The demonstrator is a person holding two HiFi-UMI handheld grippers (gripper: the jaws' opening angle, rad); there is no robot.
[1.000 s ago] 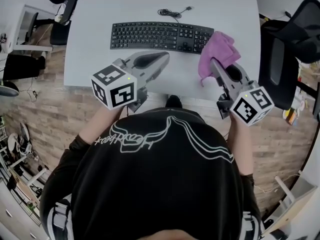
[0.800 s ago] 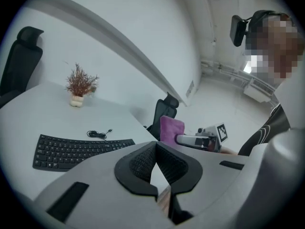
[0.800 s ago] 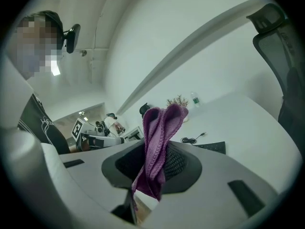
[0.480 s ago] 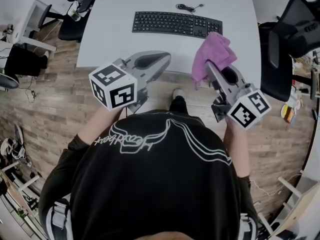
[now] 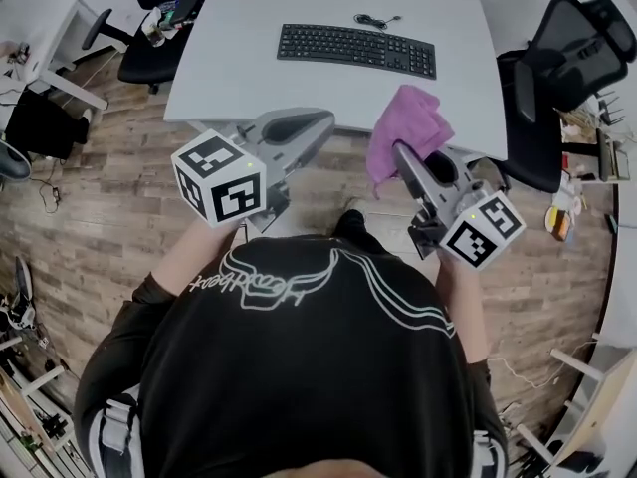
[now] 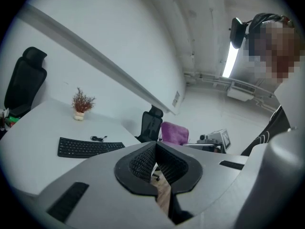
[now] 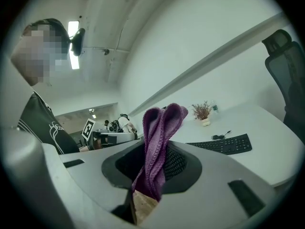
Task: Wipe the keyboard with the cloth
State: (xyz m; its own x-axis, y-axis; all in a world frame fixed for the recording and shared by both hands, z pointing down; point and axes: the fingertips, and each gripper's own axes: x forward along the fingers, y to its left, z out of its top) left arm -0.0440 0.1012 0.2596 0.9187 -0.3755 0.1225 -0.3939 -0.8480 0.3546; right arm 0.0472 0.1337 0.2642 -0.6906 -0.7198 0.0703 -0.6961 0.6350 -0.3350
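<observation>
Head view: the person stands short of the white counter, with both tools held out near its front edge above the wooden floor. The black keyboard lies toward the far side of the counter, its coiled cable just behind it. The left tool points at the counter edge and carries nothing. The right tool carries the purple cloth, which is bunched over its tip and well apart from the keyboard. A black office chair stands at the counter's right end. Left gripper view: the 2 jaws are pressed together at their tips with nothing between them. The keyboard lies on the counter to the left, with a small potted plant beyond it. Right gripper view: the 2 jaws are clenched on the cloth, which stands up in a folded ridge above them. The keyboard and the plant sit on the counter ahead to the right.
</observation>
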